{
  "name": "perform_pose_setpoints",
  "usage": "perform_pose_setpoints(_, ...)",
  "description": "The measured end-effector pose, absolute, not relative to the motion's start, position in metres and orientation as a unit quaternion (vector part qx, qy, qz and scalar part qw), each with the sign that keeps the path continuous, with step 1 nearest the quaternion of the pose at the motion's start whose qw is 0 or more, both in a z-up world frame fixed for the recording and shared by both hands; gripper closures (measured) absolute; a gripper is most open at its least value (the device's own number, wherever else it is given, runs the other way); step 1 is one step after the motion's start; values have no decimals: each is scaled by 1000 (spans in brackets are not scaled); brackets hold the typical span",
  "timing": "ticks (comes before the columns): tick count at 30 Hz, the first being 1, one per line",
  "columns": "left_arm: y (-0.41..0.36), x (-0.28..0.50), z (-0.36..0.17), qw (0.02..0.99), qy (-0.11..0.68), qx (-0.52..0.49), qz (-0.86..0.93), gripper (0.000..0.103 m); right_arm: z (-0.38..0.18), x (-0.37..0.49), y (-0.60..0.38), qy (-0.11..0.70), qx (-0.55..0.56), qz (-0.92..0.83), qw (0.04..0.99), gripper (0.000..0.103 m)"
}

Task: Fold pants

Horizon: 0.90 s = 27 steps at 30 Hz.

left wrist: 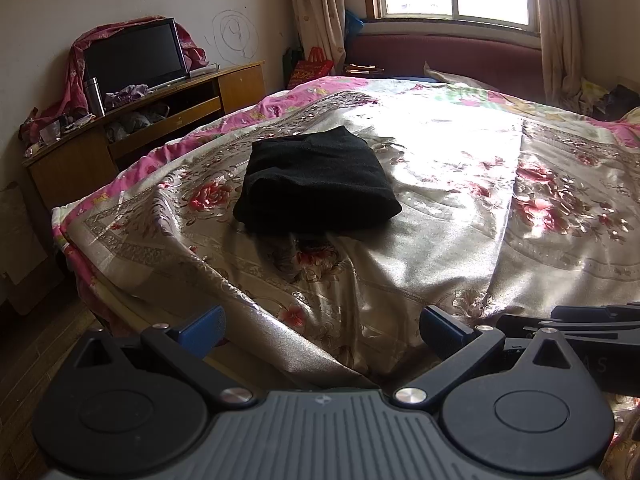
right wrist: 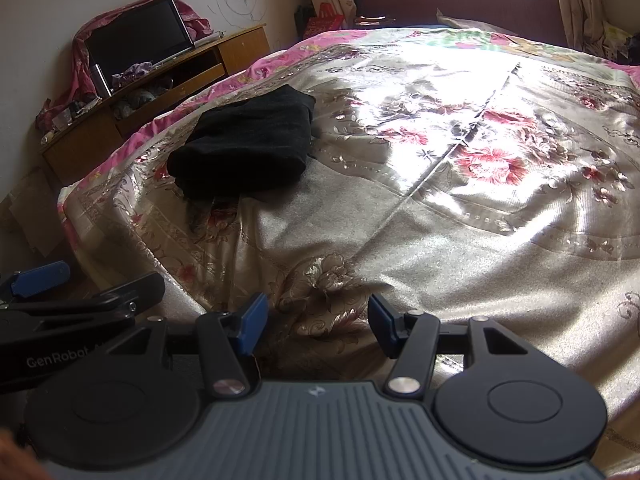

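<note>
Both tongs, left (left wrist: 320,330) and right (right wrist: 318,322), spread open and empty, low over the near edge of the bed (left wrist: 440,240). Black pants (left wrist: 316,182) well ahead, lying as a compact folded bundle. Folding apparently finished; at most a tidying press, or withdrawal.

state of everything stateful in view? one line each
black pants: folded into a compact stack, lying on the bedspread, untouched
left gripper: jaws open, empty, short of the pants
right gripper: jaws open, empty, over bare bedspread
bedspread: spread over the bed, creased
TV: screen dark
</note>
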State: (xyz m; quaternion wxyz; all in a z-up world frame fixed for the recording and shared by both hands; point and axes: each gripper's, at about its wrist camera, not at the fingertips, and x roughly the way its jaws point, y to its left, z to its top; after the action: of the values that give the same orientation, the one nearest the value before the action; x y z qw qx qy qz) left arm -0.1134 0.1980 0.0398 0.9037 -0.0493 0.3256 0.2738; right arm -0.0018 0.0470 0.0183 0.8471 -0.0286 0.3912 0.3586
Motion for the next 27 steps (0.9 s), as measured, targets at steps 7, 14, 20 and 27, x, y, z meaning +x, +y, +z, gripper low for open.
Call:
perform_pose_setpoints(7,195,-115,41,904,323,-48,276,0,18,-2,47,391,-28,358,847,46)
perform_pose_setpoints(14,193,-116,43,904,321,-47,278,0,18,-3,47,391,-28,359,847,46)
perform_pose_setpoints(20,192,-117,44,904,320,-48,279,0,19,-4,47,390,-28,359,847,46)
perform_pose_setpoints(27,190,-118,45,905,314,-43,283,0,22,-6,49,388,-28,360,848,46)
